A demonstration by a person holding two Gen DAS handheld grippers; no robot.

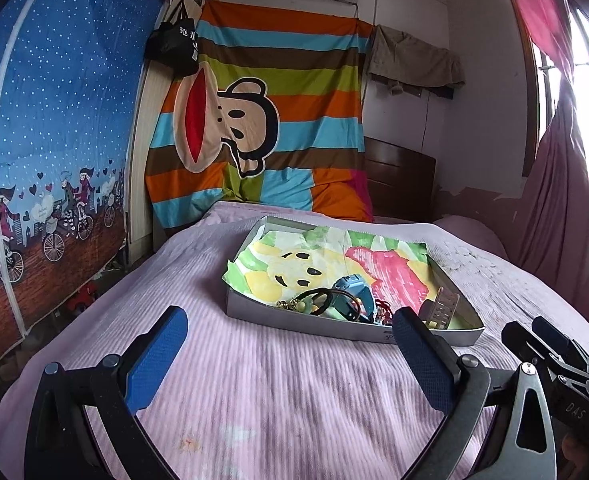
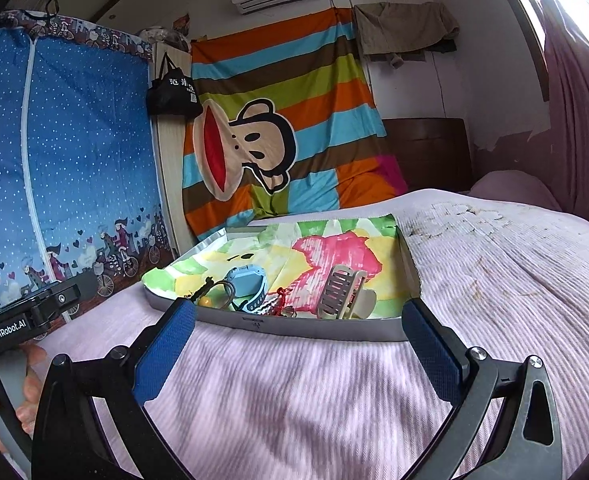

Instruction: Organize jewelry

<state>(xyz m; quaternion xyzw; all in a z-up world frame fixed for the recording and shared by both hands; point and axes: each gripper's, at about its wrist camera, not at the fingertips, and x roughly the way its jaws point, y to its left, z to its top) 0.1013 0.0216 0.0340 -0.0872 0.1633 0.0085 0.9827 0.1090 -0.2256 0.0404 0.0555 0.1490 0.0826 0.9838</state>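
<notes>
Left wrist view: the left gripper hovers over the pink bedspread, its blue-padded fingers spread wide and holding nothing. Just beyond them lies a shallow grey tray lined with a painted paper sheet. The jewelry sits bunched along the tray's near edge: a blue watch, a black hair tie, small gold beads, a red trinket and a beige hair claw at the right. The right fingertip covers part of the heap, so the pieces beneath it cannot be made out.

Right wrist view: the right gripper is likewise wide apart and empty, near the tray's front wall. The watch lies left of centre, the red trinket beside it, the hair claw standing apart at the right. The dark loops by the watch overlap; whether they are tangled is unclear.

The pile fits either sorting still to come or pieces already gathered in. For any pick, a good approach would be from above, closing on one lone piece such as the claw and clear of the tray wall.
</notes>
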